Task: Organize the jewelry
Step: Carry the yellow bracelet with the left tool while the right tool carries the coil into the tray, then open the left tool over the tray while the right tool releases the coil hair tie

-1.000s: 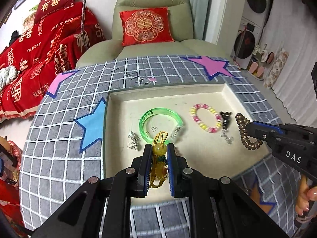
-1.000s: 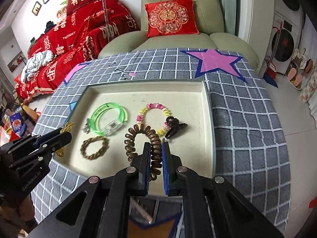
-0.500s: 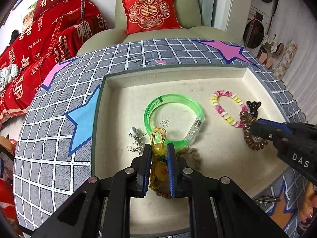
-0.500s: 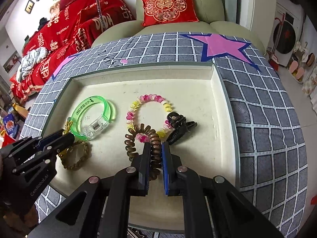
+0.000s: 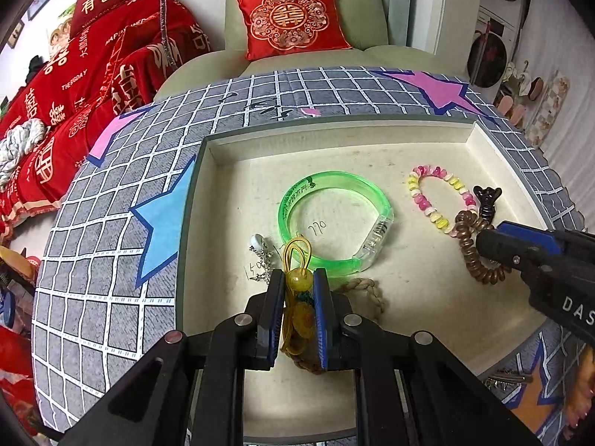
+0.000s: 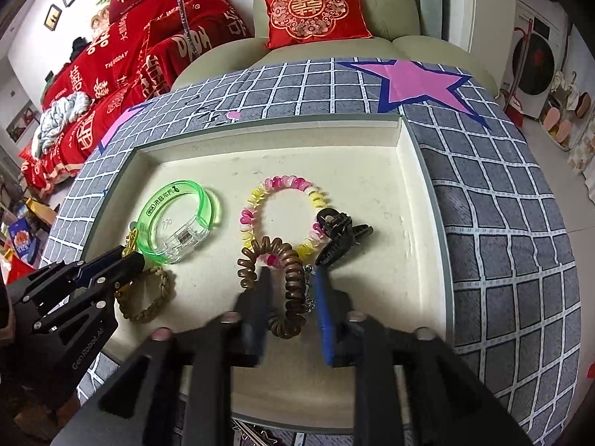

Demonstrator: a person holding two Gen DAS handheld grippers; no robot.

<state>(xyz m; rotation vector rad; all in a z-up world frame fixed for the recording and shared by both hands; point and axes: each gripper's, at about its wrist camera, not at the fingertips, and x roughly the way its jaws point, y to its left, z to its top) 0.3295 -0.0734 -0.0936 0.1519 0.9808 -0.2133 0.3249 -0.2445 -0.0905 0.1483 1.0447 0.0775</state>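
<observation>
Nearest, the left gripper point(image 5: 298, 290) is clamped on a yellow beaded charm point(image 5: 297, 280) over the tray point(image 6: 405, 148). The right gripper point(image 6: 292, 297) stands apart around the brown coil hair tie point(image 6: 290, 278), seemingly releasing it. Next, set the charm down beside the green bangle point(image 5: 334, 219).

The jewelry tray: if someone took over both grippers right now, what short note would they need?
Left gripper: shut on the yellow bead charm with cord loops, held low over the tray above the braided bracelet.
Right gripper: open, fingers either side of the brown spiral hair tie, which lies in the tray.
In the tray: green bangle, pink-and-yellow bead bracelet, black hair claw, small silver piece.
Done: the hair tie is set down.
Left: set down the charm. Keys lie on the cloth beside the tray.
</observation>
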